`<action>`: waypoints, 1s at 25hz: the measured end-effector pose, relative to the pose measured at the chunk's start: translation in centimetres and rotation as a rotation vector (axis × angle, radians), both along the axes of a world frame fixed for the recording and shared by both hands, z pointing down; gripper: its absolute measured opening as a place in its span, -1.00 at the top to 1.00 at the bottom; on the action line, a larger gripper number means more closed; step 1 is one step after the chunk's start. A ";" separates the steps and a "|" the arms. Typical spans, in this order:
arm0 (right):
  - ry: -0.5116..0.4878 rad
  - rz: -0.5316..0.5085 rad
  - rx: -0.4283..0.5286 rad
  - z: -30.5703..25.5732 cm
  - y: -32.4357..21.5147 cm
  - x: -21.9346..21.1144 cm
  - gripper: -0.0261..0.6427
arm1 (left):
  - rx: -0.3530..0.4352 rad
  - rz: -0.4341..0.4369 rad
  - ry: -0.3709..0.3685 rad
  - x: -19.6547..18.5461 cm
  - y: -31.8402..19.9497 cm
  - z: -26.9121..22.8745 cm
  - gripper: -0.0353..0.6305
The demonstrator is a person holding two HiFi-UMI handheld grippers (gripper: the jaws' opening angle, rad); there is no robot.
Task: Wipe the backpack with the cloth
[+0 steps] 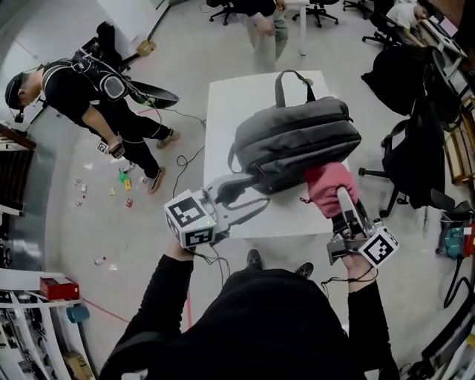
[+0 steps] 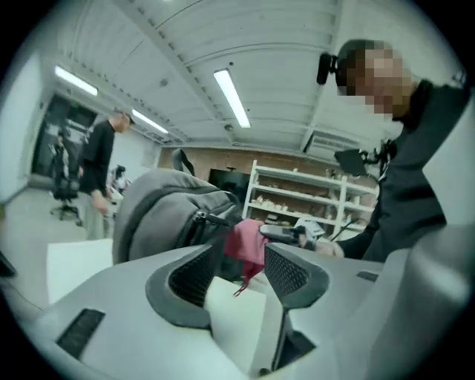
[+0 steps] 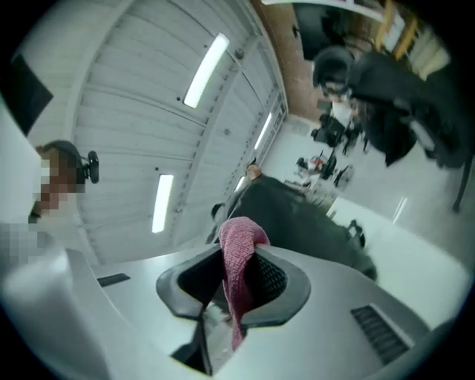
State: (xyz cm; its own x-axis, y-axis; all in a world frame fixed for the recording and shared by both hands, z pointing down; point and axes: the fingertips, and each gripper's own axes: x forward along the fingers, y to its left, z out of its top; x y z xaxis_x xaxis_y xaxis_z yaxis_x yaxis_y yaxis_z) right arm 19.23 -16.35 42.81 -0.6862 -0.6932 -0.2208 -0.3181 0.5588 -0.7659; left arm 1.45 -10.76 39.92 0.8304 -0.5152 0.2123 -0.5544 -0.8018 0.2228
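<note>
One backpack (image 1: 297, 145), one pink cloth (image 1: 329, 185), one table (image 1: 223, 111), two tongs: left tongs (image 1: 256, 191), right tongs (image 1: 342, 196)

Matt woven backpack (image 1: 297, 145), nubbly knitted cloth (image 1: 328, 185), smooth white table (image 1: 223, 111).

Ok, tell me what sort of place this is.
Probably an office-like lab or workroom: rolling office chairs stand around, open storage shelves line a wall, and a white table is set out in the middle of the floor.

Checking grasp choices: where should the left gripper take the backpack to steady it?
Probably the strap at the backpack's near-left corner, coming from the person's side: it is thin and loops out towards the open left gripper, while the body looks too bulky for the fingers.
</note>
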 end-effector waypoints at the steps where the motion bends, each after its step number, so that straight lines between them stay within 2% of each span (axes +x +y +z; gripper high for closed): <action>1: 0.076 0.094 0.016 0.0 -0.8 1.9 0.66 | 0.053 -0.070 -0.078 -0.7 -0.5 0.0 0.20; 4: 0.295 0.312 0.032 -0.3 -2.8 5.4 0.66 | 0.253 -0.240 -0.355 -2.2 -1.6 0.0 0.20; 8: 0.471 0.395 0.133 -2.7 -4.5 3.1 0.66 | 0.510 -0.459 -0.641 -4.0 -3.4 -1.3 0.19; 10: 0.490 0.402 0.149 -3.3 -4.9 0.8 0.66 | 0.675 -0.450 -0.827 -3.3 -4.1 -1.5 0.02; 11: 0.483 0.398 0.145 -3.5 -5.0 -0.2 0.66 | 0.740 -0.406 -0.900 -2.6 -4.4 -1.5 -0.01; 12: 0.474 0.392 0.140 -3.7 -5.1 -1.0 0.66 | 0.777 -0.355 -0.934 -1.8 -4.6 -1.8 -0.04; 13: 0.469 0.382 0.138 -3.8 -5.1 -1.7 0.66 | 0.781 -0.307 -0.913 -1.2 -4.9 -2.4 -0.04; 14: 0.471 0.371 0.140 -3.9 -5.0 -2.3 0.66 | 0.755 -0.266 -0.832 -0.7 -5.2 -3.7 -0.04; 16: 0.487 0.350 0.152 -4.1 -4.8 -3.3 0.66 | 0.652 -0.214 -0.545 -0.5 -6.0 -8.2 -0.04; 17: 0.493 0.344 0.155 -4.1 -4.6 -3.8 0.66 | 0.588 -0.200 -0.427 -0.8 -6.9 -10.5 -0.04; 18: 0.494 0.342 0.154 -4.1 -4.4 -4.1 0.66 | 0.531 -0.189 -0.378 -1.1 -8.2 -12.1 -0.04; 20: 0.483 0.341 0.142 -3.9 -4.2 -4.7 0.66 | 0.449 -0.179 -0.404 -1.2 -12.4 -13.5 -0.04; 21: 0.475 0.337 0.134 -3.7 -4.0 -5.1 0.66 | 0.378 -0.175 -0.413 -0.9 -14.7 -13.0 -0.04; 22: 0.470 0.328 0.128 -3.5 -3.6 -5.5 0.66 | 0.266 -0.165 -0.391 -0.4 -16.7 -11.9 -0.04; 24: 0.467 0.302 0.127 -3.2 -2.5 -6.2 0.66 | 0.015 -0.128 -0.292 0.7 -19.2 -9.3 -0.04; 25: 0.469 0.290 0.132 -3.2 -2.0 -6.4 0.66 | -0.068 -0.106 -0.261 1.5 -19.9 -8.6 -0.04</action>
State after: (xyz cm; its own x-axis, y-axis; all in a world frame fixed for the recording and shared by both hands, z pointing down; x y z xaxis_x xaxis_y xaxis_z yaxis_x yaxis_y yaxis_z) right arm 12.81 -18.31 39.63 -0.5175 -0.8549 -0.0357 -0.7618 0.4794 -0.4357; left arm 2.92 -30.69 31.29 0.6851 -0.5735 0.4491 -0.6802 -0.7243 0.1126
